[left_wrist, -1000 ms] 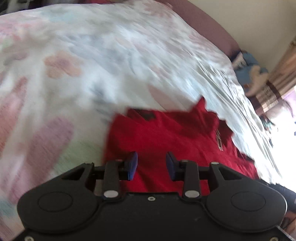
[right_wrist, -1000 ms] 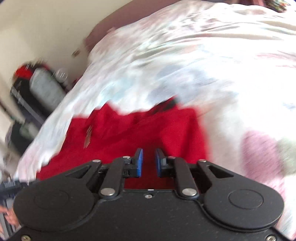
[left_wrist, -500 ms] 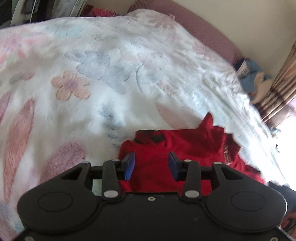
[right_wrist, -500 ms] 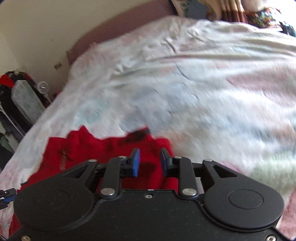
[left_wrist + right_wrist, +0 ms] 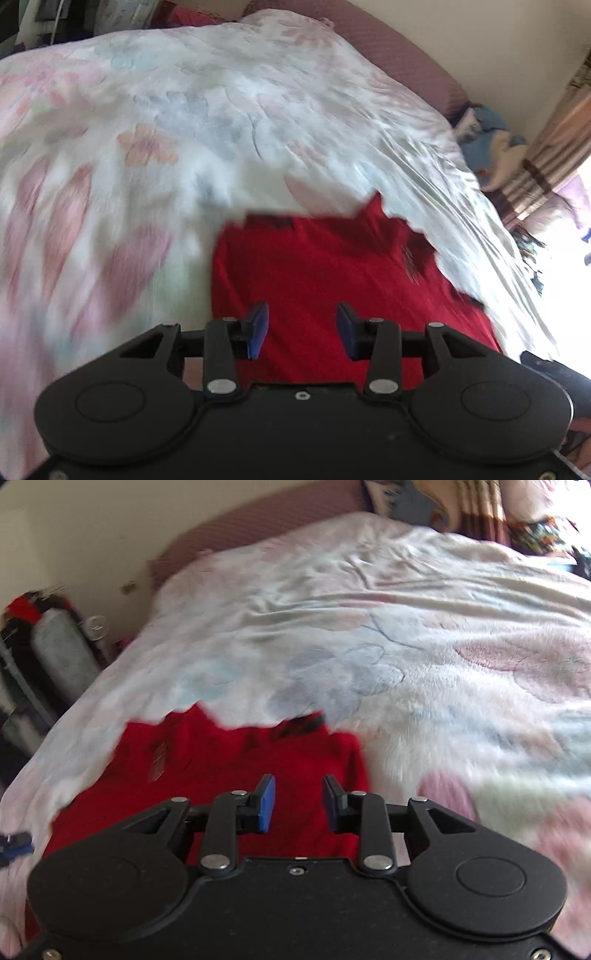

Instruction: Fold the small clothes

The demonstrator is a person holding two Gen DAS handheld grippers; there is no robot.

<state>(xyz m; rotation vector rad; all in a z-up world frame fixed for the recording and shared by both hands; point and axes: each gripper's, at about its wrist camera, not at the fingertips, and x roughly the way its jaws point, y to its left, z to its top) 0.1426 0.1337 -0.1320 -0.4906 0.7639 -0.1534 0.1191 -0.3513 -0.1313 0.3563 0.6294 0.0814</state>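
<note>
Your left gripper (image 5: 302, 328): jaws apart, nothing between, hovering over the near part of the red shirt (image 5: 332, 273). Your right gripper (image 5: 298, 804): jaws apart too, empty, above the shirt's (image 5: 221, 768) right edge. Shirt lies flat on the floral blanket (image 5: 166, 147), collar toward far side, small logo visible. Maroon headboard (image 5: 399, 48) behind; striped curtain (image 5: 546, 158) at right. Frames partly motion-blurred.

Both wrist views look down and forward from close above the bed (image 5: 184, 122), each along its own fingers. The left faces the curtain (image 5: 546, 155) side, the right apparently the opposite wall. Both share the red garment (image 5: 332, 273) (image 5: 221, 768).
</note>
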